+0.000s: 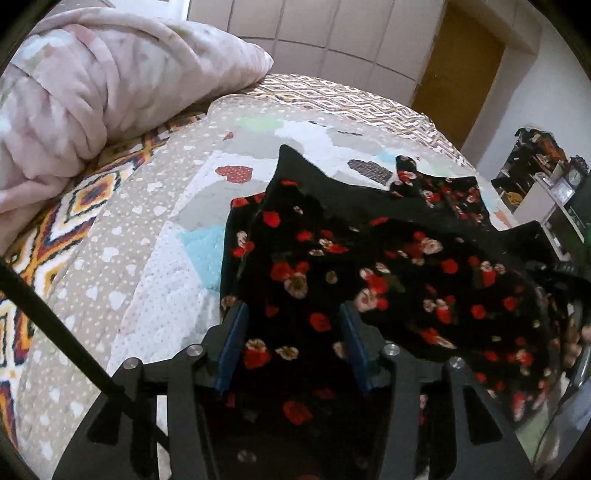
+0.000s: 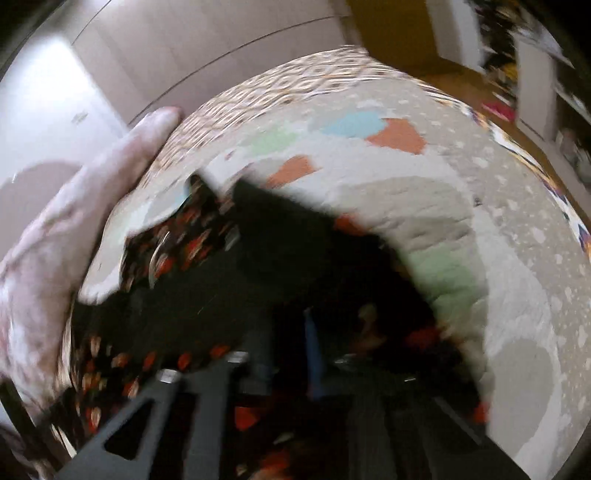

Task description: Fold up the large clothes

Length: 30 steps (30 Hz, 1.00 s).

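A black garment with red and cream flowers [image 1: 369, 266] lies partly folded on the patchwork quilt [image 1: 155, 229]. My left gripper [image 1: 293, 314] hovers over its near edge, jaws apart, blue pads [image 1: 236, 343] on each side with cloth showing between them and below. In the blurred right wrist view the same garment [image 2: 229, 280] spreads under my right gripper [image 2: 291, 332]; one blue pad [image 2: 314, 354] shows, and cloth covers the rest, so its jaw state is unclear.
A pink blanket [image 1: 92, 85] is bunched at the head of the bed, also visible at left in the right wrist view [image 2: 55, 236]. A wardrobe wall [image 1: 332, 33], a brown door [image 1: 458, 59] and cluttered shelves [image 1: 543, 177] stand beyond the bed.
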Motion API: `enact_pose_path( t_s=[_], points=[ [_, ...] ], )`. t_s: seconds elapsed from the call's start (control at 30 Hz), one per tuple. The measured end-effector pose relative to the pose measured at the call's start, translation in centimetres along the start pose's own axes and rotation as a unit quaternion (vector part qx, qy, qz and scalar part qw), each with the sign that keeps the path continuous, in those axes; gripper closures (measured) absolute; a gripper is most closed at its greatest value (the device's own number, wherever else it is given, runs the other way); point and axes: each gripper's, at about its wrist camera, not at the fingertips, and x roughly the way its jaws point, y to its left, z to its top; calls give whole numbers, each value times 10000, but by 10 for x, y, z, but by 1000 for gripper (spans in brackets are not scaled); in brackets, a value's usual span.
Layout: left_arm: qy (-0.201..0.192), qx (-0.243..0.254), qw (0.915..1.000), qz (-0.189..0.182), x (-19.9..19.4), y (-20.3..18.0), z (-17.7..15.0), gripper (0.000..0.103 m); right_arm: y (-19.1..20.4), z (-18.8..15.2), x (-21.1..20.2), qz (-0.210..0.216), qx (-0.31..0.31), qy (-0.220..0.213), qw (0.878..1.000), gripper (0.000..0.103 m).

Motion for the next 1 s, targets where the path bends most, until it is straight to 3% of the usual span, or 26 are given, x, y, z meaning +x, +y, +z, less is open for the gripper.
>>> enact_pose_path(
  t_s=[0.13, 0.2, 0.3, 0.5, 0.67, 0.73, 0.9, 1.0],
  points=[
    [-67, 57, 10000, 2, 2, 1, 0, 50, -33, 20, -15, -337, 410, -197, 9984, 98],
    [-89, -15, 9999, 83, -3, 6, 2, 46, -36, 21, -31, -646, 275, -364, 9969, 96],
    [-268, -330, 9975, 562, -18, 25, 8, 43, -32, 14, -63, -1484, -162, -602, 9870, 59],
    [-308, -876, 9939, 597, -45, 66, 5, 43, -73, -42, -106, -2234, -251, -373, 9737, 48],
    [-390, -841, 9903, 1031, -49, 82, -4, 42, -116, -80, -93, -2312, 182, -119, 9727, 45],
    [-402, -869, 9886, 1165, -48, 87, -6, 42, -124, -87, -93, -2262, 343, -437, 9725, 38],
    [-387, -832, 9838, 1541, -46, 101, -9, 40, -118, -78, -79, -2475, 447, -455, 9668, 21],
    [-319, -875, 9827, 1601, -42, 109, -14, 39, -111, -74, -78, -2583, 335, -427, 9645, 21]
  ],
)
